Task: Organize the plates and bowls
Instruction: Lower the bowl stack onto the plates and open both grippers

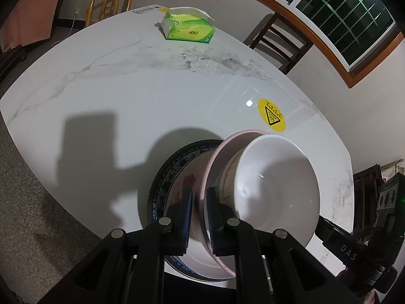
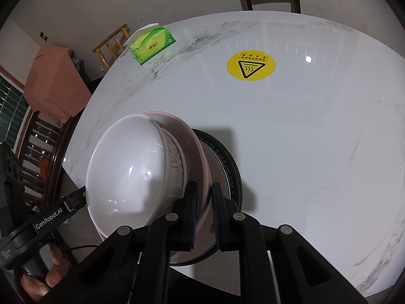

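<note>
The rim of a shallow pale pink ceramic plate point(image 1: 215, 167) is clamped on one side by the nearly closed black left gripper point(image 1: 198, 197), and on the opposite side by the black right gripper point(image 2: 203, 192). A glossy white bowl point(image 1: 276, 187) is nested in that plate. Beneath them a round plate with a dark blue patterned border point(image 1: 164, 177) is seen on the white marble-look table point(image 1: 126, 101). A green tissue box point(image 1: 188, 29) lies well apart, and a yellow round warning sticker point(image 2: 250, 65) is stuck nearer.

Black grippers point(image 1: 198, 217), seemingly blue-padded, silver rivets.
</note>
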`<state>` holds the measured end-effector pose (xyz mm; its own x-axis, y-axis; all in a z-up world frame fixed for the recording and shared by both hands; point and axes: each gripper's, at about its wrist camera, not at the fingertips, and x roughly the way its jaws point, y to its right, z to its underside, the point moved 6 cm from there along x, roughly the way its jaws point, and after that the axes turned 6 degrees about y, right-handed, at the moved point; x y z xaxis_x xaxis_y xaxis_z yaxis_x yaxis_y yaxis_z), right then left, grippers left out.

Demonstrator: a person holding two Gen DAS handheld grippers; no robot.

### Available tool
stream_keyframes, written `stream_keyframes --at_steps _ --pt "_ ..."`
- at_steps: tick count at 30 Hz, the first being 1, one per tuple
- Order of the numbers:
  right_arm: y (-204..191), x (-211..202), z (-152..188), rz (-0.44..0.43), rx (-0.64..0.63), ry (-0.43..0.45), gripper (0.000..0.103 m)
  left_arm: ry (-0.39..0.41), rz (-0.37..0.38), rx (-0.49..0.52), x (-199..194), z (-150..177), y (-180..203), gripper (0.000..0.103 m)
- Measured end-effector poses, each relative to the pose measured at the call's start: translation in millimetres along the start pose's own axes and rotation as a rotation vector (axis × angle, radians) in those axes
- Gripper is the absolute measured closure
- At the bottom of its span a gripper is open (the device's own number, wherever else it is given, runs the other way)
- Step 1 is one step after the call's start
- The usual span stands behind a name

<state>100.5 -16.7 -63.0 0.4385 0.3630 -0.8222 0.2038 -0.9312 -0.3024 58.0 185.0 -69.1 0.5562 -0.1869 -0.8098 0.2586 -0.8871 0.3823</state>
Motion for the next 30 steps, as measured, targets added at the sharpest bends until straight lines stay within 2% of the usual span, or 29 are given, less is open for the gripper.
stream_keyframes --at_steps 3,8,13,15,17,19,24,29,30 --pt "2 -1 1 -0.004 0.006 0.004 0.088 0.008 -0.009 0.006 0 -1 -1 0.090" --pt "9 -5 3 -0.002 0.021 0.020 0.076 0.027 -0.013 0.009 -5 -3 -2 0.087" --pt "15 -14 6 -0.003 0.019 0.043 0.064 0.083 -0.040 0.047 -18 -6 -3 0.076" --pt "17 -18 8 -0.004 0.019 0.054 0.062 0.100 -0.048 0.057 -23 -7 -4 0.076" --pt "20 -23 9 -0.001 0.018 0.069 0.055 0.111 -0.057 0.056 -28 -8 -6 0.075" --pt "22 -28 11 0.013 0.010 0.087 0.051 0.128 -0.070 0.063 -34 -7 -8 0.070" --pt "25 -36 19 0.019 0.003 0.097 0.049 0.175 -0.135 0.106 -50 2 -12 0.062" --pt "19 -39 34 0.038 -0.059 0.113 0.031 0.207 -0.187 0.129 -59 12 -12 0.057" --pt "16 -39 38 0.042 -0.079 0.113 0.029 0.216 -0.200 0.145 -60 15 -9 0.052"
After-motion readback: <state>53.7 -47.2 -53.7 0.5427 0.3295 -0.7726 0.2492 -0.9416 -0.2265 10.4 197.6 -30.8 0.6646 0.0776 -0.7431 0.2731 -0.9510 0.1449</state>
